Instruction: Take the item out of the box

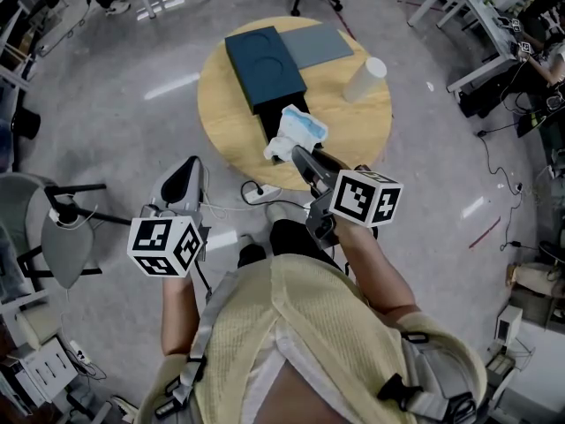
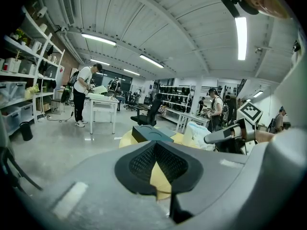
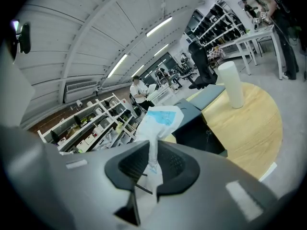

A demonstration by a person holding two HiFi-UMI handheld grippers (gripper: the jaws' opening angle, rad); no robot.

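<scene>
Round wooden table [image 1: 353,135]. A dark box [image 1: 265,64] runs from the far-left edge to the centre, with a flat grey panel [image 1: 318,44] just beside it at the far edge. A white cylinder [image 1: 365,79] stands upright near the right edge. Bare wood lies open along the left edge and across the near-right part. Over the near edge, the right gripper [image 1: 297,154], clamped on a white pouch [image 1: 298,129], blocks the way to the box's near end.

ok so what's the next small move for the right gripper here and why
Probably swing the right gripper sideways over the table beside the box and lower it. Its fingers are pinched on the packet, which already hangs lifted off the box, so only setting down seems left.
</scene>
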